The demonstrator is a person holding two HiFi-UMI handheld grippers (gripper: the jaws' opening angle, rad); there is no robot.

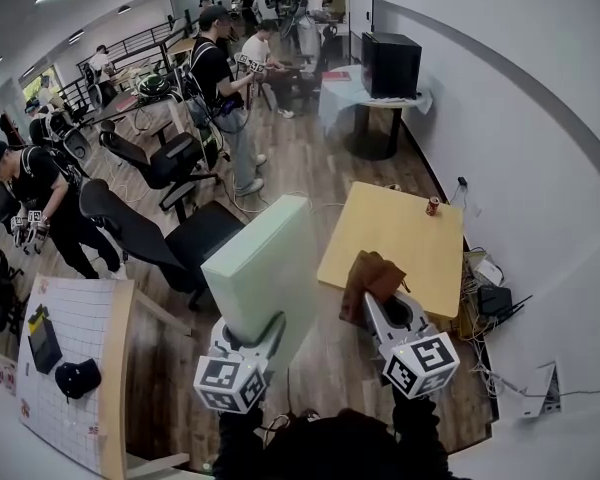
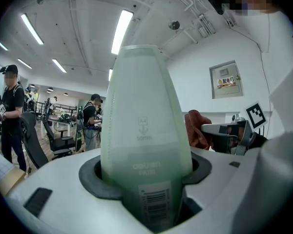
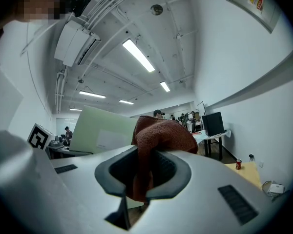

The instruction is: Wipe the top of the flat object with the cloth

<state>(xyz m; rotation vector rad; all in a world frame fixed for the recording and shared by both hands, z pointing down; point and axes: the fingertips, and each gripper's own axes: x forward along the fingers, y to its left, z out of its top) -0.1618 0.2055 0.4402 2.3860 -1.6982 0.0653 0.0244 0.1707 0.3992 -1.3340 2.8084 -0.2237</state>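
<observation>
My left gripper [image 1: 252, 340] is shut on a pale green flat file box [image 1: 263, 268], held up in the air with its broad face turned up and right. In the left gripper view the box [image 2: 144, 126] rises between the jaws, barcode at its base. My right gripper [image 1: 380, 306] is shut on a brown cloth [image 1: 371, 280], lifted just right of the box. The cloth [image 3: 158, 136] bunches out of the jaws in the right gripper view, with the box [image 3: 103, 130] to its left. Cloth and box are close but apart.
A small wooden table [image 1: 395, 243] stands below the grippers with a red can [image 1: 432, 205] at its far edge. Black office chairs [image 1: 165, 233] sit to the left, a checked board table [image 1: 75, 368] at lower left. Several people stand further back. Cables and boxes [image 1: 492, 293] lie by the right wall.
</observation>
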